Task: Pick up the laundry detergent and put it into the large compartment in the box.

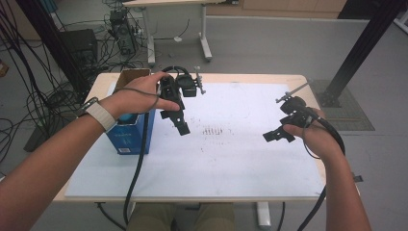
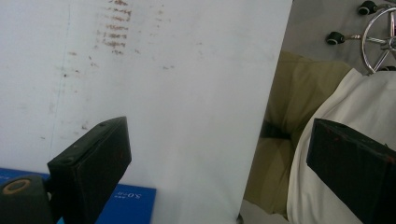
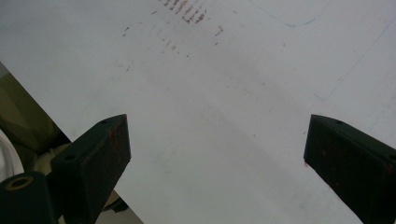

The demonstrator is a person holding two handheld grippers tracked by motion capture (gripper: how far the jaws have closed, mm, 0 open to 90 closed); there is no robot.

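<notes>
Both grippers hang above the white sheet [image 1: 231, 154] that covers the table [image 1: 298, 79], each with its jaws spread wide and nothing between them. Left gripper [image 1: 179, 122] is held just beside the blue box [image 1: 126, 137], which stands at the sheet's left edge (its cardboard flap is open at the top). Right gripper [image 1: 278, 136] sits over the sheet's right side, well apart from the box. Brown smudges [image 1: 211, 131] mark the sheet between the two grippers.
</notes>
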